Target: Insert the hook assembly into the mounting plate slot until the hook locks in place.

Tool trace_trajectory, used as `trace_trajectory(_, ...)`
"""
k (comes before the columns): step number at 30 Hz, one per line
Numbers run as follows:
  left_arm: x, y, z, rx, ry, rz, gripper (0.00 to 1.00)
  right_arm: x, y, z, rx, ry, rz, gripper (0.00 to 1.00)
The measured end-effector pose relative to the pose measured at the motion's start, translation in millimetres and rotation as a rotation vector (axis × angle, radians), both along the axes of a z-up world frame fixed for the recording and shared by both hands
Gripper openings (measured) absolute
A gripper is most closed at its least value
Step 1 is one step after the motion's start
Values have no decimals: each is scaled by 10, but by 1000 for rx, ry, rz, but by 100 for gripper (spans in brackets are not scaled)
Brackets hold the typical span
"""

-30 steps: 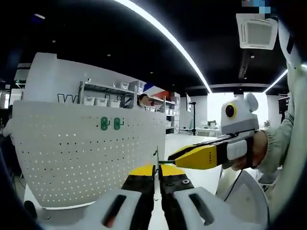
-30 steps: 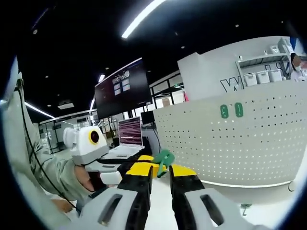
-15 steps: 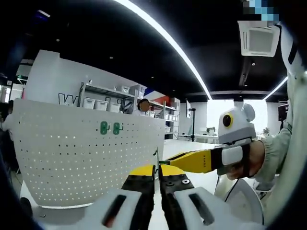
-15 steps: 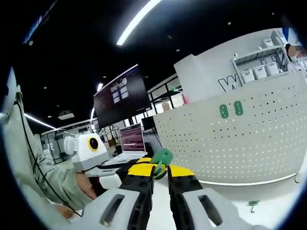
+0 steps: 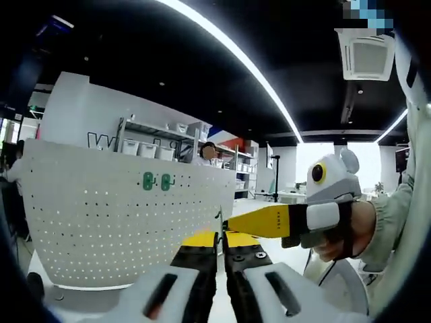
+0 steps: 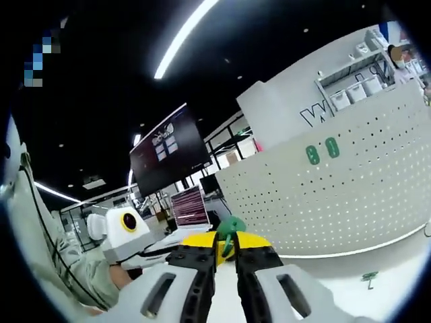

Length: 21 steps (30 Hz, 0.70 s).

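**Green hook held up before the white pegboard**

Overhead, long ceiling lights (image 5: pixel 229 50) are running across a dark ceiling, and shelves with white boxes (image 5: pixel 145 145) are standing behind a white wall. A white pegboard (image 5: pixel 114 222) with many small holes is standing upright on the white table (image 6: pixel 337 299), and two green hook plates (image 5: pixel 155 181) are already sitting side by side near its upper edge.

In the left gripper view, the left claw (image 5: pixel 220 237) is pointing forward with its yellow-tipped jaws pressed together on a thin metal piece (image 5: pixel 218 219) that is standing up between the tips. The right claw (image 5: pixel 232 224) is coming in from the right, held by a hand (image 5: pixel 340 235), and its yellow tip is reaching close to that thin piece.

In the right gripper view, the right claw (image 6: pixel 223 243) is clamping the green hook assembly (image 6: pixel 229 229) between its tips, and this hook is being held in the air, apart from the pegboard (image 6: pixel 337 195). The two green plates (image 6: pixel 321 151) are showing high on the board. A small green part (image 6: pixel 370 276) is lying on the table near the foot of the board. A dark screen (image 6: pixel 168 158) and a laptop (image 6: pixel 190 208) are standing further back on the left.
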State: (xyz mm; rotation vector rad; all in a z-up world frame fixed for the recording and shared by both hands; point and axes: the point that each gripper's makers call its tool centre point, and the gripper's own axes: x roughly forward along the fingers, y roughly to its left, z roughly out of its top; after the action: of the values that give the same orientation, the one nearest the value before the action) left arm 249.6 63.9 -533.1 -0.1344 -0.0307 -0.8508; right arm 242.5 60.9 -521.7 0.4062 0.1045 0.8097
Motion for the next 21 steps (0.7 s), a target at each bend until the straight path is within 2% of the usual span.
trace_trajectory(11,-3,-28,29,19,-34,30,2,7,-35,17,20,2,-32,7)
trace_trajectory(21,-23,-63,25,41,-52,44,2,15,-88,-2,84,52,-45,4)
